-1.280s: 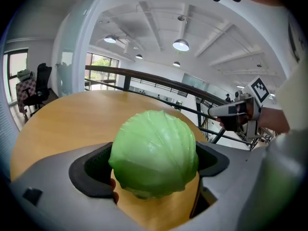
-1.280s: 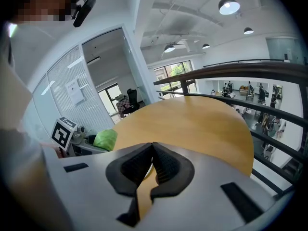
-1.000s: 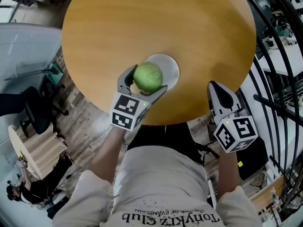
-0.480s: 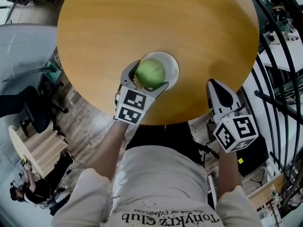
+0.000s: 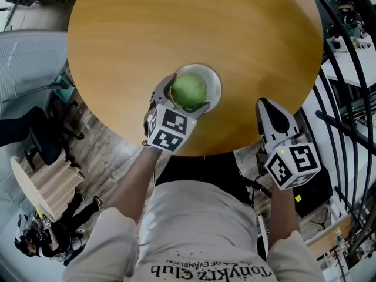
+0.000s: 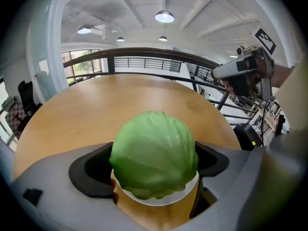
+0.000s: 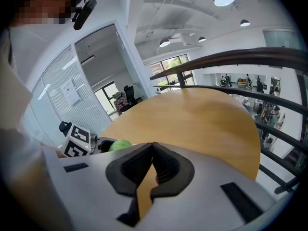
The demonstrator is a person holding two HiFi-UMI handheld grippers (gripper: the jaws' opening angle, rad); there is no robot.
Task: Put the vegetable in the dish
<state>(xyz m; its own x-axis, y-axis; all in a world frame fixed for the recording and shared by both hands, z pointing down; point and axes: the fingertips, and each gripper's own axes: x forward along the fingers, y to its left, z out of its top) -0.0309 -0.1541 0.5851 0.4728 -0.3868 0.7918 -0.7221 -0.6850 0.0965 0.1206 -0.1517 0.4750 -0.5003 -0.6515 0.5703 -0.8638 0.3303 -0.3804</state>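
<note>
Placing step: left gripper (image 5: 189,101) clamps the round green cabbage (image 5: 189,90) directly over the small white dish (image 5: 212,81) on the round wooden table (image 5: 194,28); right gripper (image 5: 271,115) closed, empty, idle; next call: lower, then release.

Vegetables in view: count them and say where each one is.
1. A green cabbage is gripped between the left tool's jaws, over the white dish near the table's edge. None seems hidden.

A round, pale green cabbage (image 5: 189,90) with ribbed, tightly wrapped leaves sits over a small white dish (image 5: 215,86) near the wooden worktop's (image 5: 176,22) edge. The left gripper's (image 5: 184,97) jaws hold its sides. It possibly rests on the dish already.
</note>
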